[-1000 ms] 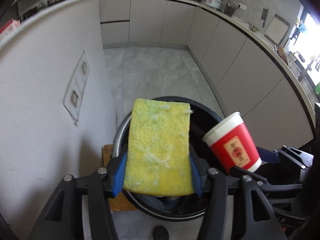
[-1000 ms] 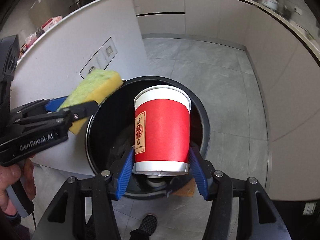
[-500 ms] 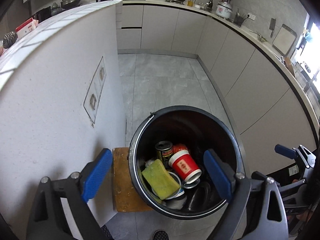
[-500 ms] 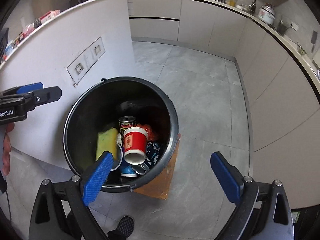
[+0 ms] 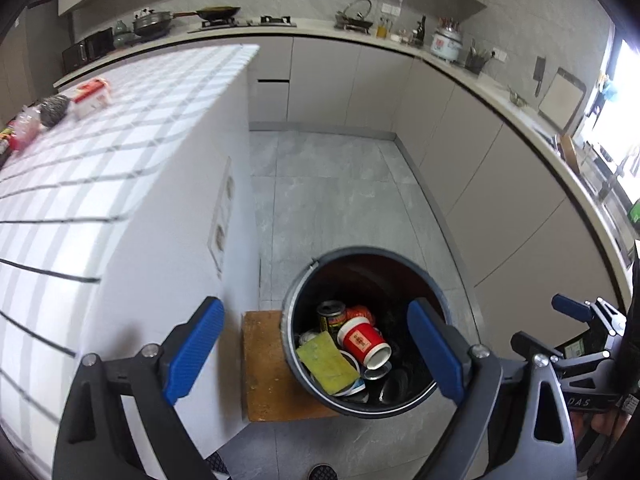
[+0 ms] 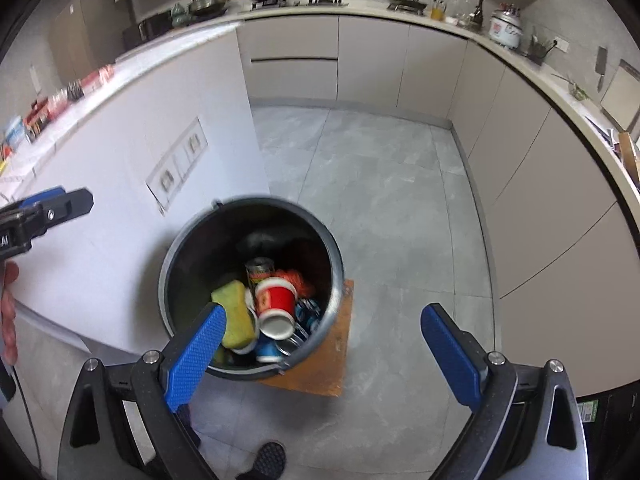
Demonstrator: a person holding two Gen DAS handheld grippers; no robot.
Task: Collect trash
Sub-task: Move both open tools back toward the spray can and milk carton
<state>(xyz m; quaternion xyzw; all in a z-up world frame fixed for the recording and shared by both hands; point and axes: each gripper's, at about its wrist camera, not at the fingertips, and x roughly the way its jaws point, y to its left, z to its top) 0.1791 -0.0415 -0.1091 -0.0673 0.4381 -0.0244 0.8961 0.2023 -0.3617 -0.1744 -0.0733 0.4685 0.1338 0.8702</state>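
A round black trash bin (image 5: 298,300) (image 6: 338,264) stands on the grey floor beside a white counter. Inside lie a yellow-green sponge (image 5: 326,362) (image 6: 236,312), a red paper cup (image 5: 362,340) (image 6: 276,302), a dark can (image 5: 331,314) (image 6: 260,270) and other trash. My left gripper (image 5: 316,346) is open and empty, high above the bin. My right gripper (image 6: 324,354) is open and empty, also above the bin. The right gripper shows at the right edge of the left wrist view (image 5: 576,320), the left one at the left edge of the right wrist view (image 6: 52,208).
The bin stands on a brown wooden board (image 5: 266,364) (image 6: 324,372). The white tiled counter (image 5: 100,128) holds a red-and-white box (image 5: 90,94) and a steel scourer (image 5: 54,108). Grey cabinets (image 5: 500,184) line the far and right sides.
A second ago I held the sponge and the cup over the bin. Both grippers opened, both items dropped in, and both grippers have since risen higher above the bin.
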